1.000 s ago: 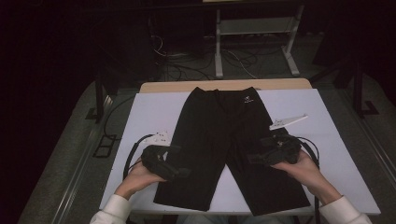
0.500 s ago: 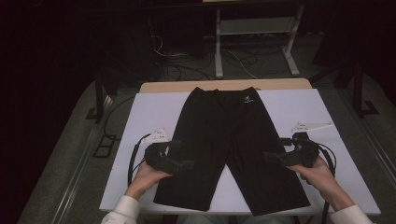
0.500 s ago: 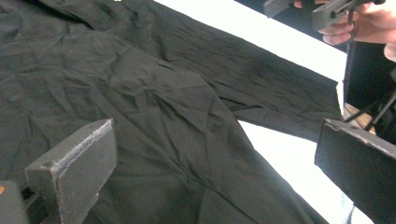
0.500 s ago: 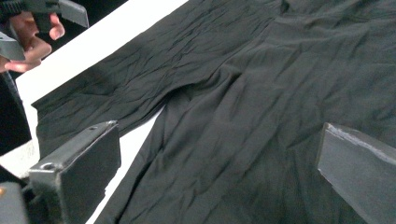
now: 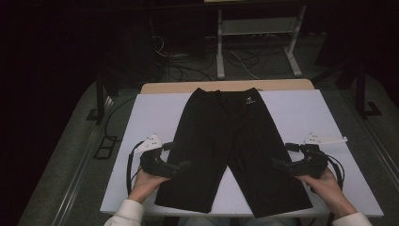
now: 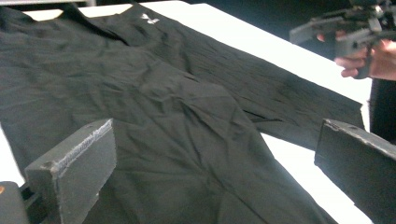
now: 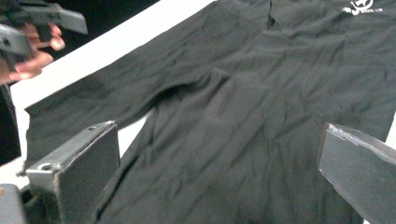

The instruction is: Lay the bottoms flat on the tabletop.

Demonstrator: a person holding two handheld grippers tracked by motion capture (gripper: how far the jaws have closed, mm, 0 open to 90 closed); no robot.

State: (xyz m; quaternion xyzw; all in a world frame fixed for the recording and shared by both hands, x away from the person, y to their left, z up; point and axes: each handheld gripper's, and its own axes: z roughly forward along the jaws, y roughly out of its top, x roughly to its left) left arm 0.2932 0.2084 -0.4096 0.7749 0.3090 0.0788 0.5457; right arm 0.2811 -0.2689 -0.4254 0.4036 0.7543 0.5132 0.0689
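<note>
Black shorts [image 5: 221,136] lie flat on the white-covered table [image 5: 160,113], waistband far, both legs toward the person. A small white logo [image 5: 248,100] sits near the waistband. My left gripper [image 5: 179,155] is open at the outer edge of the left leg, its jaws pointing inward. At the outer edge of the right leg, my right gripper [image 5: 283,155] is also open, facing the left one. The left gripper view has its gripper [image 6: 215,158] spread wide just above the shorts [image 6: 163,93]. My right gripper [image 7: 217,163] is likewise spread over the shorts [image 7: 261,93]. Nothing is held.
Bare white cover flanks the shorts on both sides. A wooden table edge [image 5: 226,86] shows at the far end. Behind it stand a metal frame [image 5: 254,42] and floor cables. A black cable [image 5: 129,162] loops on the table by the left hand.
My right gripper has drawn back to the right, from over the right leg to its outer edge. The left gripper has shifted slightly outward and nearer. The shorts have not moved.
</note>
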